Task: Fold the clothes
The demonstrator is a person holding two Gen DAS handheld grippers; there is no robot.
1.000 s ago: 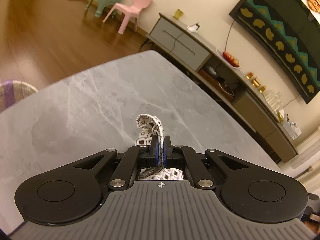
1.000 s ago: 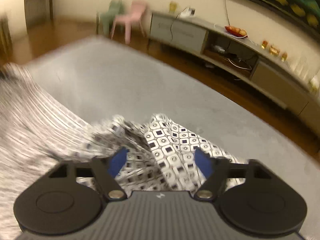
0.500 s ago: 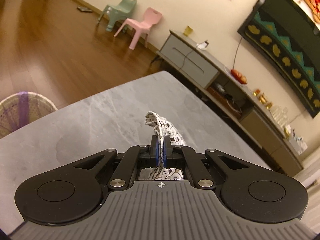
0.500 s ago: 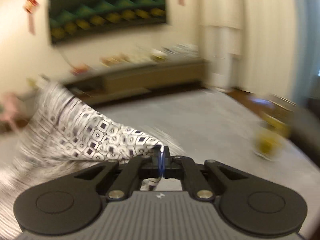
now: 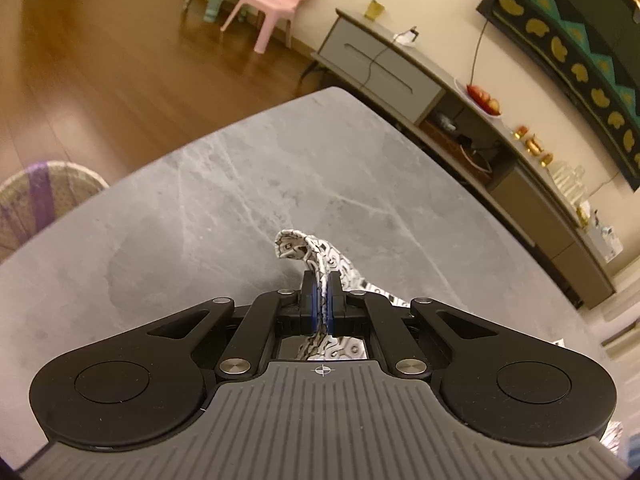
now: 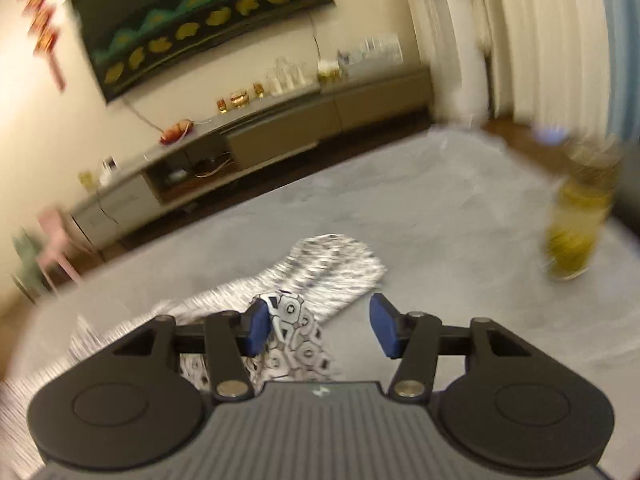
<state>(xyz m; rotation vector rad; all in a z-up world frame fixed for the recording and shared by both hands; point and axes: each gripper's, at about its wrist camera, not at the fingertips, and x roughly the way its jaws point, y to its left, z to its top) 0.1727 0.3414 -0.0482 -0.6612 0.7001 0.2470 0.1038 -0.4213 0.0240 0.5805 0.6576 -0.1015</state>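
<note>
Pinching the garment, the left gripper grips; right gripper, just opening, seemingly straddles it.

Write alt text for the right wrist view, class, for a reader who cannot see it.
The right gripper has just been opening, its blue pads apart, with a fold of black-and-white patterned garment lying beside the left pad on the grey marble table. A blurred yellow bottle stands to the right.

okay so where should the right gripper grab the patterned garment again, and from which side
Grip the raised fold of the patterned garment beside the near pad of the right gripper, coming straight down over it. It stands off the table, so open jaws can straddle it.
</note>
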